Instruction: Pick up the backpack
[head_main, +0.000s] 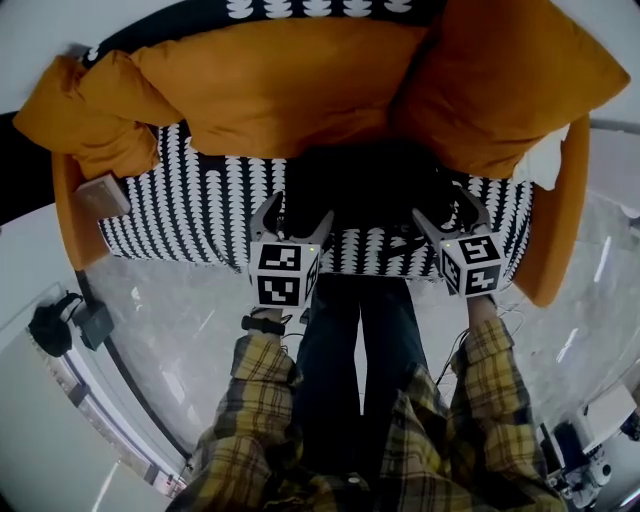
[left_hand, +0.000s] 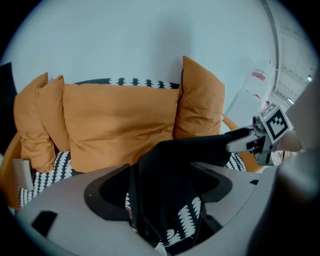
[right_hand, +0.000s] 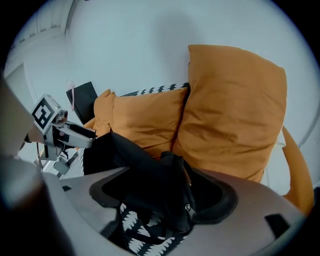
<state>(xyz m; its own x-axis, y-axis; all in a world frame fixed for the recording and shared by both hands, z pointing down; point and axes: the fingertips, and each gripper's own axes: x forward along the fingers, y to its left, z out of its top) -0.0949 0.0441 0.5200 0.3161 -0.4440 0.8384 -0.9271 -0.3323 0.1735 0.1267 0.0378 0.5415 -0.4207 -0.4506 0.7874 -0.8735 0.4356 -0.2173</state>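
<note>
The left hand-held gripper (head_main: 296, 215) and right hand-held gripper (head_main: 450, 215) stood open, jaws astride the black backpack (head_main: 365, 190) on the sofa (head_main: 190, 200).

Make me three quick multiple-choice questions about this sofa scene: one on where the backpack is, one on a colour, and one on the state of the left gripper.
1. Where does the backpack lie?
A. On the floor
B. On the sofa seat, in front of the cushions
C. On a shelf

2. What colour are the cushions?
A. Green
B. Blue
C. Orange

3. How do the left gripper's jaws stand?
A. Apart, with backpack fabric between them
B. Shut on a cushion
C. Shut, with nothing between them

Answers:
1 B: the head view shows it on the patterned seat below the cushions.
2 C: every view shows them orange.
3 A: the left gripper view shows wide jaws either side of black fabric.
</note>
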